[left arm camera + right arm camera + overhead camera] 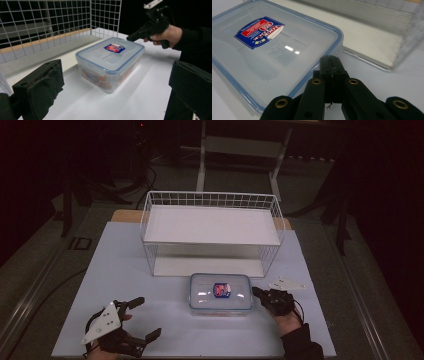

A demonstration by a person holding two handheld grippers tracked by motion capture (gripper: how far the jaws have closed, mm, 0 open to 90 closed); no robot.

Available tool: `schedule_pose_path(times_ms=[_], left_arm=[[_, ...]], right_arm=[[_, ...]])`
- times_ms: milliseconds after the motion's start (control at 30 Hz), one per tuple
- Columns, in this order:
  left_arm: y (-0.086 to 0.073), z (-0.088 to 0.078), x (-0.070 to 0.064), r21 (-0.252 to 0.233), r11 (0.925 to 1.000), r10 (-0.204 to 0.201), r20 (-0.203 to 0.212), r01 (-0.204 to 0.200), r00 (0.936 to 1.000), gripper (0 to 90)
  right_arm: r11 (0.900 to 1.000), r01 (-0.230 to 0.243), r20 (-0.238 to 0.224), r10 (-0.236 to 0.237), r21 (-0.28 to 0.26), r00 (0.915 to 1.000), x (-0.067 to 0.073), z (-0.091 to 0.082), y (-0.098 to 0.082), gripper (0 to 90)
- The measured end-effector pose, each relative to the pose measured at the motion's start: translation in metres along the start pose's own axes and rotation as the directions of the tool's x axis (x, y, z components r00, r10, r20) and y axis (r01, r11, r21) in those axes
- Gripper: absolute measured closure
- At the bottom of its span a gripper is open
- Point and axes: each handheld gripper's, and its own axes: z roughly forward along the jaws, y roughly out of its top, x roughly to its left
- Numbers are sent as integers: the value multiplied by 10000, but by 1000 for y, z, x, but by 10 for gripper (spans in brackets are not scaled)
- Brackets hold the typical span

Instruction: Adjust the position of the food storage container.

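Clearly the lidded plastic box (220,293) on the surface before the wire shelf (211,231) is rigid, slick, light; grip its rim. Left tongs (141,318) gape wide; right tongs (258,292) pinched shut beside it.

high view: above desk (125,265), looking down toward 12 o'clock | left gripper view: low, facing box (110,63) | right gripper view: close over box lid | shared: box

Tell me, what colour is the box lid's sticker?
Blue and red sticker, clearest in the right gripper view.
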Motion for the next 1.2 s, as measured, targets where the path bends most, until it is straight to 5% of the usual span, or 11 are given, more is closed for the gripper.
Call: schedule_pose_path(times_ms=[1033,1200], left_arm=[[-2,5,1,339,9992,-209,11,208,9998,0],[0,6,0,377,9990,-221,-17,221,9998,0]], right_arm=[[9984,503,-682,-521,-273,9963,30,28,20,898],[9956,546,-580,-591,-759,9966,33,12,24,749]])
